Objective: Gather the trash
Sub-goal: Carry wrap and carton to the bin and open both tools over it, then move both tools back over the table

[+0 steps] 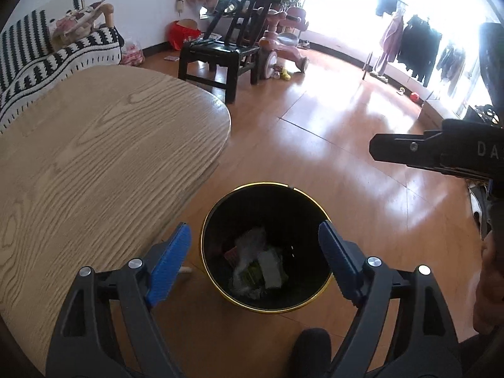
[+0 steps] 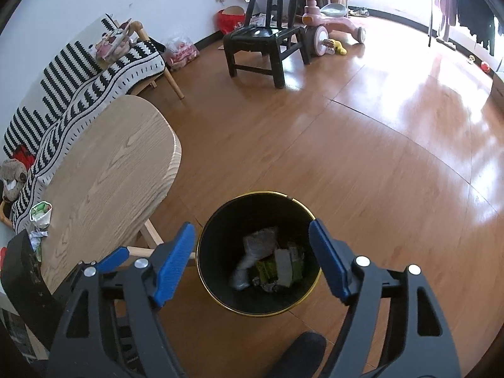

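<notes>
A black trash bin with a gold rim point(image 1: 220, 289) stands on the wood floor beside the oval table; it also shows in the right wrist view point(image 2: 217, 302). Inside lie crumpled wrappers and paper point(image 1: 256, 264), seen too in the right wrist view point(image 2: 271, 264). My left gripper point(image 1: 255, 264) hangs open and empty above the bin. My right gripper point(image 2: 252, 266) is open and empty above the same bin. More trash, a white-green wrapper point(image 2: 41, 214) and crumpled paper point(image 2: 38, 235), lies on the table's near left end.
The light wood table point(image 1: 94, 157) is left of the bin, also in the right wrist view point(image 2: 110, 163). A striped sofa point(image 2: 78, 94), a black chair point(image 2: 267, 37) and a pink tricycle point(image 2: 327, 22) stand farther back. The right gripper's body point(image 1: 441, 154) shows at right.
</notes>
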`<state>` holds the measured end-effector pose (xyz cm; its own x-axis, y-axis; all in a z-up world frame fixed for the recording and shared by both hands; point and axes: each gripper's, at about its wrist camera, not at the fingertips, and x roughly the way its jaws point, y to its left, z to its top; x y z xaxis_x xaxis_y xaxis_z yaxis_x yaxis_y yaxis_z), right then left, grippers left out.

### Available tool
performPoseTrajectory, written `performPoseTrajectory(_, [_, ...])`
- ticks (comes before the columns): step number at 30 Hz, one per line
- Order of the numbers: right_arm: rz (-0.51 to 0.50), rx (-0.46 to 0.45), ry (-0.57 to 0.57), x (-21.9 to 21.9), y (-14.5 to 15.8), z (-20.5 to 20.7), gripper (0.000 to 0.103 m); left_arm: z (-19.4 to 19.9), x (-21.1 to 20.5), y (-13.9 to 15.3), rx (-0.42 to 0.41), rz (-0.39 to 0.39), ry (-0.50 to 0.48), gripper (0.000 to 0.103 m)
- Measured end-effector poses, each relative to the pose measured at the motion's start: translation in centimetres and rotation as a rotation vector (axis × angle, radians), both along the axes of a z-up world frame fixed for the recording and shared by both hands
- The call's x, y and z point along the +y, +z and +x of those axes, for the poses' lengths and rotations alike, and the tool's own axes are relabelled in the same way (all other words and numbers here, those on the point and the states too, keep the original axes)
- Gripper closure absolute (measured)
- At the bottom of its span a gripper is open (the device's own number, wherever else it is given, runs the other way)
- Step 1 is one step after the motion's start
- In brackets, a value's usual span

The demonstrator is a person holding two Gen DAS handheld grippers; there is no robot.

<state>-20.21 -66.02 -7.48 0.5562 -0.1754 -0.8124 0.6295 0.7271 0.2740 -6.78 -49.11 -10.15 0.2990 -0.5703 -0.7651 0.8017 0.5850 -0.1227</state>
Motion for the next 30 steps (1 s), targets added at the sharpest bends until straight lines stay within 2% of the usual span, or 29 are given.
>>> performPoseTrajectory(6, [-0.003, -0.015, 0.017, 0.7, 0.7, 0.7, 0.029, 0.4, 1.2, 0.8, -0.005, -0.001, 0.010, 0.022])
performPoseTrajectory(12, [-0.024, -0.034, 0.071, 2.9, 2.3, 3.1, 0.026, 1.8, 4.8, 3.0, -0.036, -0.013, 0.047, 0.021])
performPoseTrajectory(16, [-0.026, -0.048, 0.127, 5.3, 3.3, 5.6, 0.021, 3.1, 9.5, 4.9, -0.069, -0.026, 0.090, 0.018])
performPoseTrajectory(21, [-0.040, -0.061, 0.221, 10.1, 4.5, 9.7, 0.020, 5.1, 15.7, 6.7, -0.100, -0.026, 0.175, 0.017])
performPoseTrajectory(25, [-0.044, -0.072, 0.304, 14.8, 5.2, 13.4, 0.020, 7.2, 21.8, 7.6, -0.128, -0.015, 0.291, 0.016])
performPoseTrajectory(30, [-0.030, -0.087, 0.410, 21.3, 5.4, 18.5, 0.020, 9.5, 29.6, 7.5, -0.122, -0.002, 0.435, 0.016])
